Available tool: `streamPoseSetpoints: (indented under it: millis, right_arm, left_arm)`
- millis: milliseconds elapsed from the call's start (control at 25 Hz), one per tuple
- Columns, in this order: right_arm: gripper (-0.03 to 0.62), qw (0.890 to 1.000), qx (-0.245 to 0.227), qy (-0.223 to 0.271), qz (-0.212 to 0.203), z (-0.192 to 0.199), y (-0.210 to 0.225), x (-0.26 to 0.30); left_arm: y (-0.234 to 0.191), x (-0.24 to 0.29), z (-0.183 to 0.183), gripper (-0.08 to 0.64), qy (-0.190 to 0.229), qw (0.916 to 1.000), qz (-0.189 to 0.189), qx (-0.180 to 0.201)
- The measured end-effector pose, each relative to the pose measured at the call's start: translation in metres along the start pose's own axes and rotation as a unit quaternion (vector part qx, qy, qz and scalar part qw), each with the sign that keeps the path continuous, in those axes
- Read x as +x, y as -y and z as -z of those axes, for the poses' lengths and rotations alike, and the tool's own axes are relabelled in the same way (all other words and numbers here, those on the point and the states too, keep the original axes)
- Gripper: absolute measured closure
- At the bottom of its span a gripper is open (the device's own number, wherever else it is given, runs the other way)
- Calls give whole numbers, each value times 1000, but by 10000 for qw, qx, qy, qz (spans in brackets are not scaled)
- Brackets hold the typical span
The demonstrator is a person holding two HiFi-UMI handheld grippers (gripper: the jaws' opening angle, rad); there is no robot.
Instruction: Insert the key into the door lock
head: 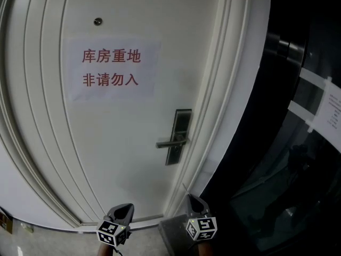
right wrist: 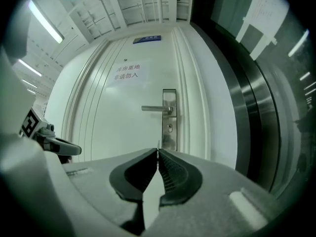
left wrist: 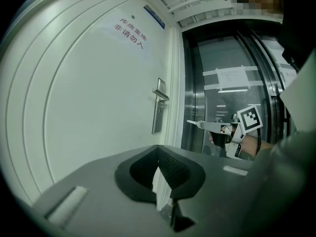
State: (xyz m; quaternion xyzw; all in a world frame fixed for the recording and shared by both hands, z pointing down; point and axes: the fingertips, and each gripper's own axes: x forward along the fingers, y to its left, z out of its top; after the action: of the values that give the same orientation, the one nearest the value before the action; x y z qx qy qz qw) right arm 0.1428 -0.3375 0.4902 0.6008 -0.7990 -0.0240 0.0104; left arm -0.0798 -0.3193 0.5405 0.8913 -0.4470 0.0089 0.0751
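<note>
The white door [head: 122, 143] carries a dark lock plate [head: 179, 137] with a lever handle [head: 169, 142] pointing left. In the right gripper view the plate [right wrist: 169, 98] stands straight ahead, with the keyhole [right wrist: 169, 128] below the handle [right wrist: 155, 108]. My right gripper [head: 191, 197] is shut on a thin key [head: 185, 188], whose tip [right wrist: 157, 143] pokes out just past the jaws, well short of the lock. The left gripper [head: 123, 207] is level beside it, shut with nothing in it, facing the door left of the lock plate [left wrist: 159, 111]. The left gripper view also shows the right gripper [left wrist: 200, 124].
A paper sign [head: 114, 68] with red print hangs on the door under a peephole [head: 97, 21]. To the right of the white frame stands a dark glass and metal door [head: 298, 143] with taped papers [head: 333, 105]. A blue plate [right wrist: 146, 39] sits above the door.
</note>
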Motion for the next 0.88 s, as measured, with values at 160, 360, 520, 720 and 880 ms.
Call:
streamPoseSetpoints:
  millis: [160, 360, 520, 720, 880]
  right_arm:
    - [581, 9990, -424, 126, 17, -19, 5, 23]
    - [581, 9963, -817, 267, 25, -43, 13, 52]
    - [581, 9922, -1177, 422, 6, -58, 18, 73]
    - [581, 9841, -1725, 421, 34, -69, 22, 101]
    - [581, 9839, -1755, 339, 11, -64, 27, 120]
  left_arm:
    - [-5, 5, 0, 557, -2, 10000, 36, -3]
    - [-16, 9, -1, 557, -2, 10000, 11, -22]
    - [-25, 14, -2, 557, 15, 10000, -54, -30]
    - [-37, 26, -2, 557, 44, 9999, -135, -49]
    - [-45, 35, -4, 557, 65, 9997, -209, -91]
